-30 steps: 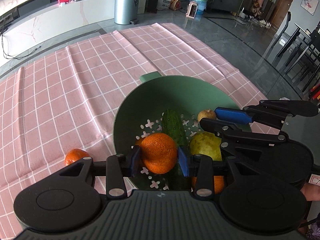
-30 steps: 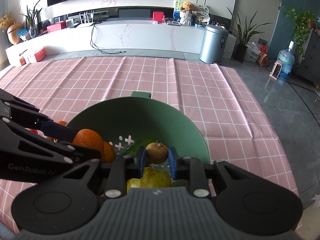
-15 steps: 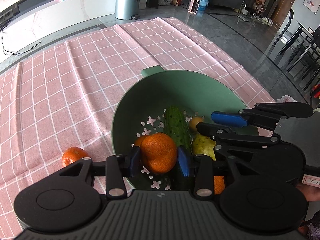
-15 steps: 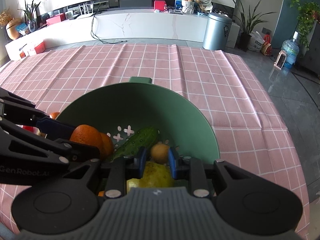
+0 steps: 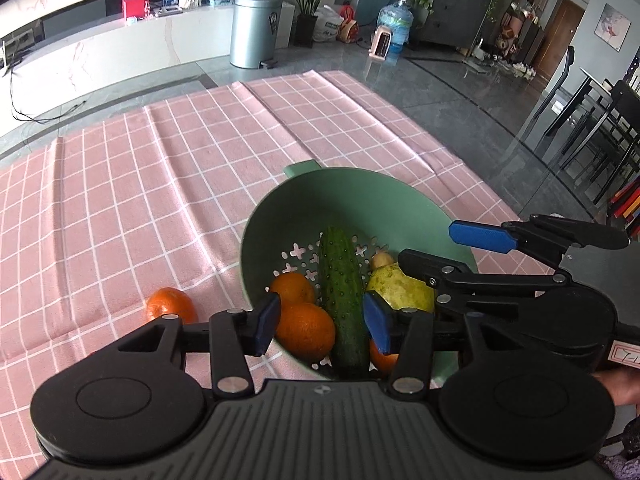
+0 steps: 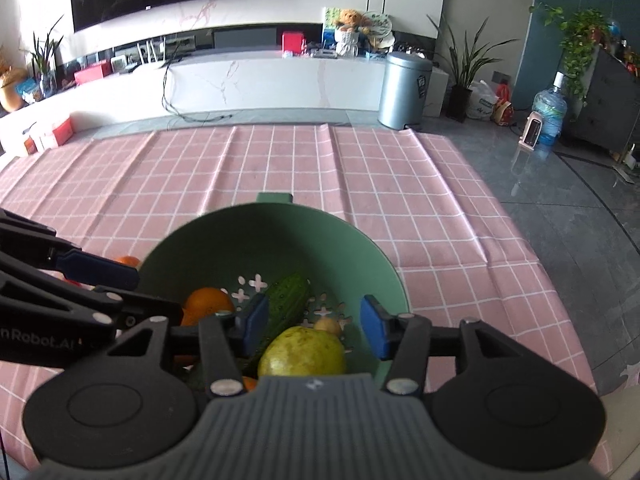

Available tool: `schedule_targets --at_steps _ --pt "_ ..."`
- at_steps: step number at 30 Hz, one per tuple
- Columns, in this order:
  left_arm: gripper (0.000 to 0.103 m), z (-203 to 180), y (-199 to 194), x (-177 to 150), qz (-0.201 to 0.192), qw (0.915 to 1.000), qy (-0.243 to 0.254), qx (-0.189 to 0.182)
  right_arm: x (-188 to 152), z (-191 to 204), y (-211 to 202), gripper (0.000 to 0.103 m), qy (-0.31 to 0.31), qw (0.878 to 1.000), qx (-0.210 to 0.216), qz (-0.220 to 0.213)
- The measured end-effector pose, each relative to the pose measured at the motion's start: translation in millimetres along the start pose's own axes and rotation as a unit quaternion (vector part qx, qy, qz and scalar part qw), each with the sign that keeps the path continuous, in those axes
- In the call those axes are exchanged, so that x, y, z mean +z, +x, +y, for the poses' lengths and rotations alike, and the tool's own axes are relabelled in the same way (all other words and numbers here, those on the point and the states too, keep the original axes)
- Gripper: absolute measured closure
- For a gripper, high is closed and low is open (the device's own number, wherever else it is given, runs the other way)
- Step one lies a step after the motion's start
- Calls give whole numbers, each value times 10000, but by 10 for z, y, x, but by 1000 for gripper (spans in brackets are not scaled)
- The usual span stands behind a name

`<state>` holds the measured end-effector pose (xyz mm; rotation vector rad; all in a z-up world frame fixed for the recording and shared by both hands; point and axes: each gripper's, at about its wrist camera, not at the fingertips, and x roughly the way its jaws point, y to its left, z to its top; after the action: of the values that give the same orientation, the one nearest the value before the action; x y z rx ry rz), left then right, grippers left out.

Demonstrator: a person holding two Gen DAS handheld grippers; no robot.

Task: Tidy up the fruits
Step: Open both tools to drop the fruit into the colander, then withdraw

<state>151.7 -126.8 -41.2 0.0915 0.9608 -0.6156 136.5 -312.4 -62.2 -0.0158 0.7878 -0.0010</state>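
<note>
**One orange left outside the colander**

Pink checked cloth (image 5: 168, 184) covers the bench. On it sits one loose round orange (image 5: 171, 305), beside the green plastic colander (image 5: 360, 196) holding oranges, cucumber and pear. My left tongs (image 5: 320, 322) and right tongs (image 6: 314, 326) gape, gripping nothing. Nearly done, I judge.

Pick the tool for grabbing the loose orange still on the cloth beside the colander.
Left. The loose orange lies on the cloth outside the green colander, just off the left tool's left finger. The right tool hangs open over the pear on the colander's far side, with the left tool between.
</note>
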Motion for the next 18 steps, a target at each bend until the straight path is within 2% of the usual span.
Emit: schedule_targets --at_steps 3,9,18 --pt "46 18 -154 -53 -113 9999 67 64 -24 71 -152 50 186 9997 58 -148" --pt "46 159 -436 -165 -249 9992 94 300 -108 303 -398 49 526 9975 353 -326" --pt "46 517 -665 -405 -297 9973 -87 673 -282 751 -536 47 806 9935 759 -282"
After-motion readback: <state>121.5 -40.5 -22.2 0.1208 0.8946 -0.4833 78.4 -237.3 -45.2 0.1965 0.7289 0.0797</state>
